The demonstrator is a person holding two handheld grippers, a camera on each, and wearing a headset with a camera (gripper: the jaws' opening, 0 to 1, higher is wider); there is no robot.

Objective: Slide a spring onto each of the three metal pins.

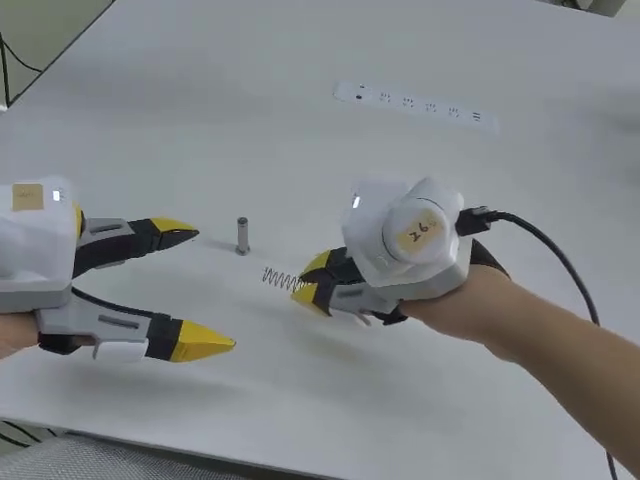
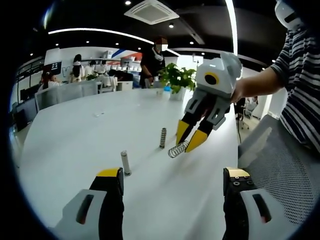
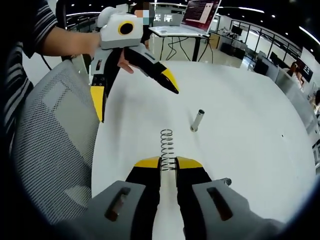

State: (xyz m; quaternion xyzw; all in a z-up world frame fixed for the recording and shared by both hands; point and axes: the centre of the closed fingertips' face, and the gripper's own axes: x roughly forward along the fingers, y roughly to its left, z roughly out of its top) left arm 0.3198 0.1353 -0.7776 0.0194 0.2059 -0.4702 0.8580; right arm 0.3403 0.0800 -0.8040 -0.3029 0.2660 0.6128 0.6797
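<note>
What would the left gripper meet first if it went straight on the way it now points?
Probably the bare pin, which stands just ahead of one open jaw. If it slips between the jaws, the spring in the right gripper comes next.

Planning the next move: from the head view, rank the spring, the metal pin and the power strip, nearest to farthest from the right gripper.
1. The spring: held in the jaws of the right gripper.
2. The metal pin: upright, just past the spring's free end.
3. The power strip: far back on the table.
</note>
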